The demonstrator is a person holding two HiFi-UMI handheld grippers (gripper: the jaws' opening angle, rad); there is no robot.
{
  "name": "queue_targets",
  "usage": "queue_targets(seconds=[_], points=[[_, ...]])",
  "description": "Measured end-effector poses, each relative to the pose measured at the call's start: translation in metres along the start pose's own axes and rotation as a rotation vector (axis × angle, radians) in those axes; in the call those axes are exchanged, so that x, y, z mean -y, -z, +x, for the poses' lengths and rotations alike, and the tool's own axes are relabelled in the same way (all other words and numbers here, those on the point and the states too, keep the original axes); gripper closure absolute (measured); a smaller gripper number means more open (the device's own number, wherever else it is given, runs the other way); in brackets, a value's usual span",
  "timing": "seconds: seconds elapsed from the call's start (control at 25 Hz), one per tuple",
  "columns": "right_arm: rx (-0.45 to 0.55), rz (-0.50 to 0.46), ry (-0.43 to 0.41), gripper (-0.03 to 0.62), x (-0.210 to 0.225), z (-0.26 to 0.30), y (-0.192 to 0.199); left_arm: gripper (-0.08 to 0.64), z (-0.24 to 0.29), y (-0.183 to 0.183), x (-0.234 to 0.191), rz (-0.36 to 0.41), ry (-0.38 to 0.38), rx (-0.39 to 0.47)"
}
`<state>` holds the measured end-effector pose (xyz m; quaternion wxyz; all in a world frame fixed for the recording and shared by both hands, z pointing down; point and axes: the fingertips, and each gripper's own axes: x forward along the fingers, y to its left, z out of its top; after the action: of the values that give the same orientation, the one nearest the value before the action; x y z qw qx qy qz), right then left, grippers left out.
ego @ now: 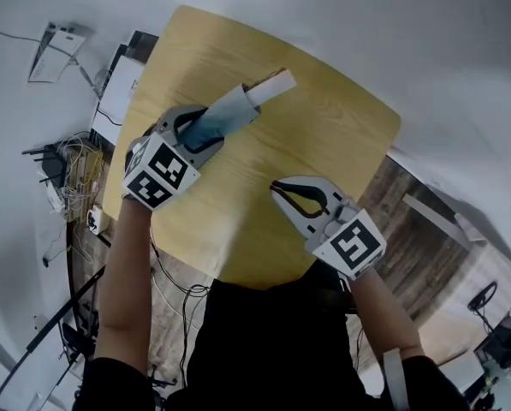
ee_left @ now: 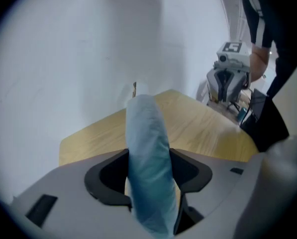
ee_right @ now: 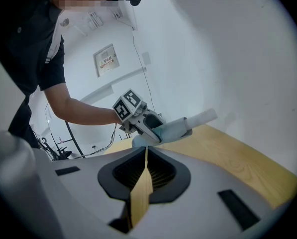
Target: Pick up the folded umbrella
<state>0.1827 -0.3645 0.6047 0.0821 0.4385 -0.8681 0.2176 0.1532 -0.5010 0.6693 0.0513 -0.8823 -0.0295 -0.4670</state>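
Pale-blue fabric of the folded umbrella (ego: pixel 229 110) fills the left claw (ee_left: pixel 149 156), whose jaws are clamped on it from both sides. The umbrella slants over the far left part of the bench (ego: pixel 332 131), with its white handle end (ego: pixel 275 84) raised off the wood and pointing toward the far edge. Right claw (ee_right: pixel 146 156): jaws closed together and empty, over the bench's near edge, well apart from the umbrella; tangled cables (ego: pixel 77 171) lie on the floor beyond the left edge.
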Motion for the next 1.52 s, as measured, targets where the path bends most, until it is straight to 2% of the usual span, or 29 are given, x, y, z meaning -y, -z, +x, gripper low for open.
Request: queue_targets(seconds=[0.16,0.36,0.52,0.64,0.68,0.8,0.96,1.08,1.16,1.28,1.4,1.52], points=[[0.004,-0.074,-0.002,0.566,-0.02,-0.006,-0.025,0.298,-0.051,-0.026,0.002,-0.203,-0.023,0.266],[0.066,-0.168,0.019,0.566,-0.052,-0.009,-0.083,0.298,-0.135,-0.059,0.015,-0.311,-0.016,0.562],[0.103,-0.162,0.037,0.566,-0.064,-0.022,-0.129,0.298,-0.22,-0.089,0.014,-0.399,-0.027,0.872],[0.14,-0.224,0.089,0.566,-0.062,-0.037,-0.165,0.298,-0.278,-0.101,0.009,-0.426,-0.037,1.076],[0.147,-0.249,0.108,0.566,-0.068,-0.042,-0.176,0.298,-0.294,-0.101,0.014,-0.407,-0.051,1.104],[0.172,-0.295,0.135,0.566,-0.099,-0.057,-0.197,0.298,-0.331,-0.098,0.041,-0.328,-0.094,1.114],[0.211,-0.299,0.133,0.566,-0.139,-0.065,-0.21,0.298,-0.371,-0.097,0.073,-0.318,-0.026,1.228],[0.211,-0.303,0.136,0.566,-0.163,-0.072,-0.204,0.298,-0.388,-0.098,0.098,-0.331,0.031,1.306],[0.209,-0.299,0.137,0.566,-0.174,-0.077,-0.197,0.298,-0.39,-0.1,0.111,-0.324,0.048,1.313],[0.201,-0.284,0.131,0.566,-0.185,-0.085,-0.183,0.298,-0.384,-0.102,0.134,-0.314,0.057,1.276],[0.194,-0.283,0.128,0.566,-0.19,-0.102,-0.173,0.296,-0.381,-0.103,0.165,-0.337,0.068,1.257],[0.265,-0.294,0.073,0.566,-0.207,-0.125,-0.178,0.297,-0.389,-0.105,0.199,-0.349,0.051,1.262]])
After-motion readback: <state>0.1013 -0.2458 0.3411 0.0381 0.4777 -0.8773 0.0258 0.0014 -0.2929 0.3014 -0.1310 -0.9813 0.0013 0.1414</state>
